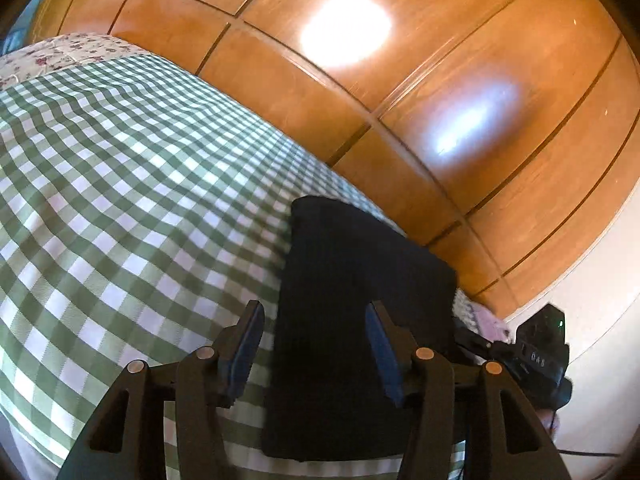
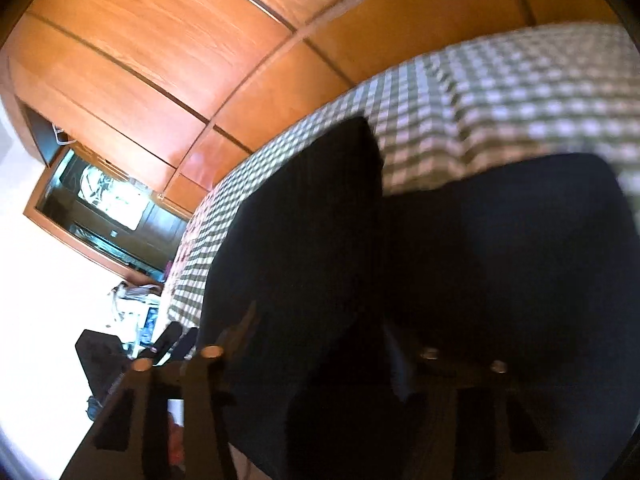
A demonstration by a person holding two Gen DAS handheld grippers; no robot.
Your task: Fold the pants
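The dark navy pants [image 1: 360,312] lie folded into a flat oblong on the green-and-white checked cloth [image 1: 120,184]. My left gripper [image 1: 316,320] is open just above their near end, its blue-padded fingers [image 1: 246,344] standing apart, one over the cloth and one over the pants. In the right wrist view the pants [image 2: 500,260] fill the lower frame, with a folded part [image 2: 312,216] standing up in front of the lens. My right gripper [image 2: 320,344] is low over the fabric, its fingers dark and blurred against it. The other gripper [image 1: 536,356] shows at the right edge.
The checked cloth covers a bed that runs along a tall wooden wardrobe [image 1: 400,120]. A floral sheet [image 1: 64,52] shows at the bed's far end. White floor [image 2: 52,260] and a window [image 2: 104,204] lie to the left in the right wrist view.
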